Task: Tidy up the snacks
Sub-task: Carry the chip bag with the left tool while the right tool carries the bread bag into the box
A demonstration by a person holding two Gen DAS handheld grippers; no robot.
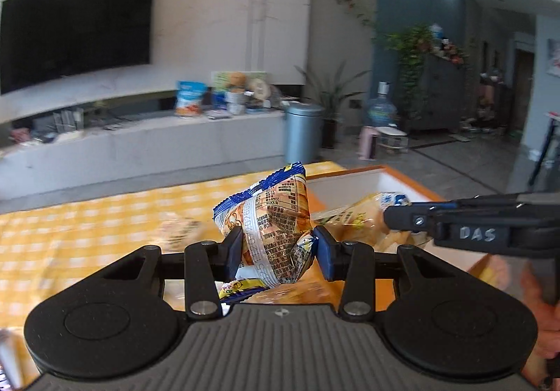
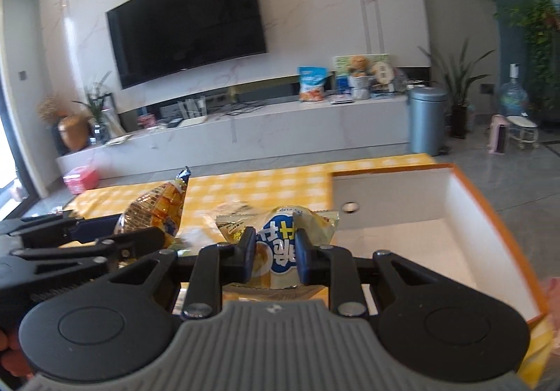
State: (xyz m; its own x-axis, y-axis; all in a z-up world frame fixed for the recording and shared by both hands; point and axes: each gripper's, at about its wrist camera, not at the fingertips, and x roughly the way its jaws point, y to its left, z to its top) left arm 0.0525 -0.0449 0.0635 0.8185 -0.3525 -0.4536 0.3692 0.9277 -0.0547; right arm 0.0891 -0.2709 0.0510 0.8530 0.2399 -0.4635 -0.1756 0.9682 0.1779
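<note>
My left gripper [image 1: 278,247] is shut on an orange snack packet with blue edges [image 1: 276,216], held upright above the yellow checked tablecloth [image 1: 87,226]. My right gripper [image 2: 273,256] is shut on a pale yellow-green snack packet with a blue and white label [image 2: 280,244]. In the left wrist view the right gripper [image 1: 395,216] reaches in from the right with its pale packet [image 1: 357,219]. In the right wrist view the left gripper [image 2: 154,237] shows at the left with its orange packet [image 2: 157,209]. A white box with an orange rim [image 2: 472,216] stands open at the right.
More snack packets lie blurred on the cloth [image 1: 178,230]. Beyond the table are a low white TV bench [image 2: 280,125] with bags and boxes, a wall-mounted TV [image 2: 189,20], a grey bin [image 2: 427,118] and potted plants. A hand [image 1: 539,296] shows at the right edge.
</note>
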